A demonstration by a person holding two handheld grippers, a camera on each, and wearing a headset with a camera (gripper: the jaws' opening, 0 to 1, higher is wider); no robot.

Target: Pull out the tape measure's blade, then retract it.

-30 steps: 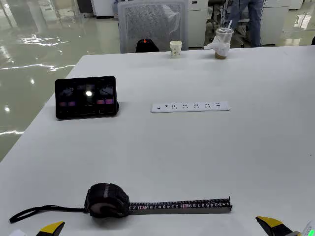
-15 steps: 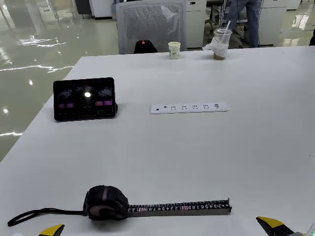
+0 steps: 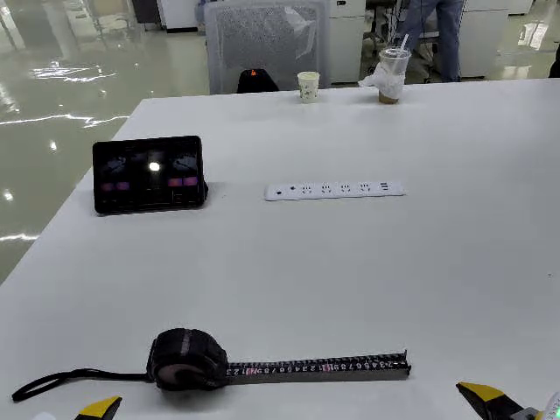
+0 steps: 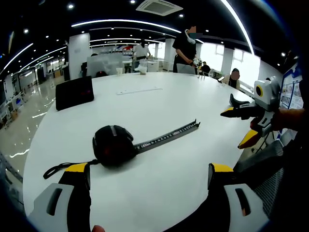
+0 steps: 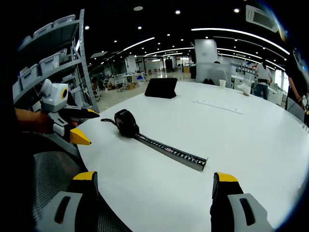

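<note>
A black tape measure [image 3: 187,359] lies near the front edge of the white table [image 3: 350,262], its wrist strap [image 3: 70,380] trailing left. Its blade [image 3: 319,367] is pulled out flat to the right, ending in a hook. The left gripper view has the case [image 4: 113,144] ahead and the blade [image 4: 169,136] running to the right. My left gripper [image 4: 148,176] stands open, short of the case, holding nothing. My right gripper [image 5: 153,186] is open too, near the blade's end [image 5: 193,160]. The yellow tips of the left gripper [image 3: 98,408] and right gripper [image 3: 486,396] peek in at the head view's bottom edge.
A dark tablet [image 3: 149,173] stands at the left of the table. A white power strip [image 3: 335,189] lies in the middle. A paper cup [image 3: 308,86] and a plastic drink cup [image 3: 391,74] sit at the far edge, with a mesh chair [image 3: 267,44] behind.
The head camera drifted slightly, so the whole scene shifted a little. The tape measure and its blade lie as before, and both grippers stay low at the bottom edge.
</note>
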